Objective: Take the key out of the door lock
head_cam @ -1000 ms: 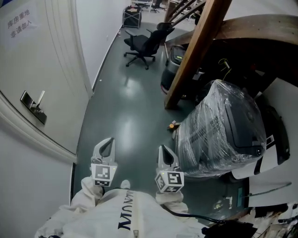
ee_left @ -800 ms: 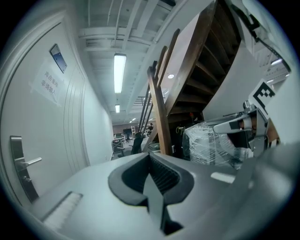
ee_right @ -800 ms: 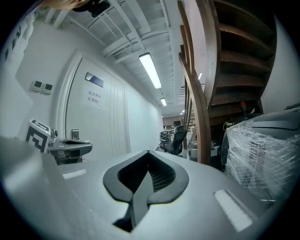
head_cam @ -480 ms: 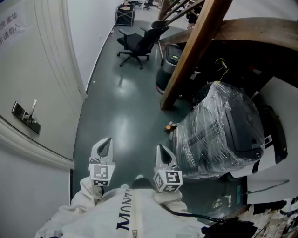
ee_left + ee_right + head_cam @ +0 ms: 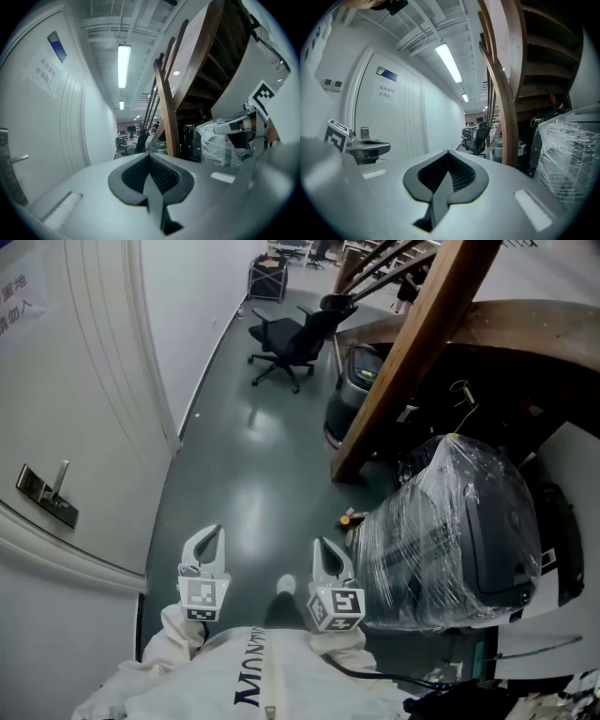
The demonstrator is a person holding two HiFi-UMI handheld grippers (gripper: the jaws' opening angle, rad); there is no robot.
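I hold both grippers low and close to my body, pointing forward over a dark green floor (image 5: 246, 474). The left gripper (image 5: 212, 536) has its two jaws pressed together with nothing between them; its own view shows the ribbed pads (image 5: 161, 176) meeting at a closed seam. The right gripper (image 5: 322, 549) is the same, jaws together and empty, just to the right of the left one.

The white door (image 5: 66, 371) stands to the left of my left fingers, well apart from them. On it, ahead of and to the left of those fingers, is a metal lock plate (image 5: 44, 496) with a lever handle (image 5: 61, 474). The key should sit in this plate, but it is too small for me to make out in any view. In the left gripper view the handle (image 5: 18, 159) shows only at the far left edge, so the jaws are not aimed at it.

To the right of my right fingers, near them, is a bulky machine wrapped in clear plastic (image 5: 450, 521).

I judge the task is at the approach, with nothing grasped yet. The next move calls for turning toward the door, spreading one gripper's jaws, and bringing them up to the lock plate until the key lies between the pads.
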